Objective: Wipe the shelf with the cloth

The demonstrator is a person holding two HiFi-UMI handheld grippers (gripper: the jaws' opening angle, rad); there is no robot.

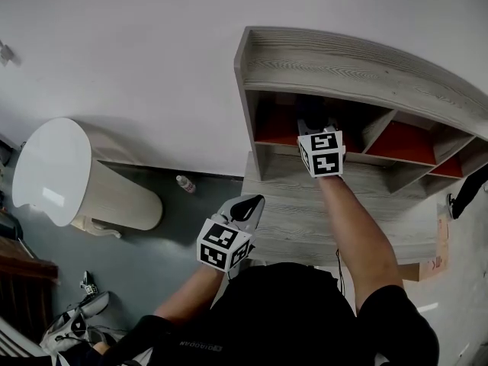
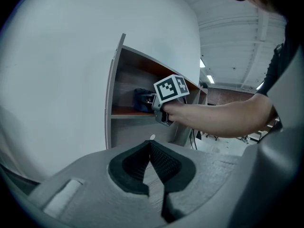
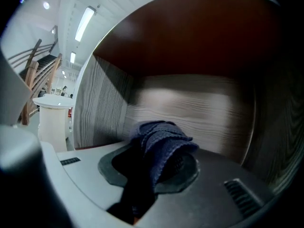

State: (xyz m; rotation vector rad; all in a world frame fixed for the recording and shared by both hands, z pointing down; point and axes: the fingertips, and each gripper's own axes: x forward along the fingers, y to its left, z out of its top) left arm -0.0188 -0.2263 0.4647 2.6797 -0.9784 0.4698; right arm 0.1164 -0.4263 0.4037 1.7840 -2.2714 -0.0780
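A grey wood-grain shelf unit [image 1: 358,67] with red-floored cubbies stands against the white wall. My right gripper [image 1: 314,122] reaches into the leftmost cubby [image 1: 278,124], shut on a dark blue cloth [image 3: 161,141] bunched between its jaws. The cubby's grey back panel [image 3: 190,108] lies just ahead of the cloth. In the left gripper view the cloth [image 2: 141,99] shows as a dark bundle in that cubby above its red floor. My left gripper [image 1: 245,210] hangs at the front left edge of the lower ledge [image 1: 335,212], jaws shut and empty [image 2: 151,163].
A white round-topped stand [image 1: 65,178] sits on the floor at left, a small bottle [image 1: 184,183] near the wall. More red cubbies [image 1: 404,143] extend to the right. Shoes [image 1: 80,315] lie at lower left.
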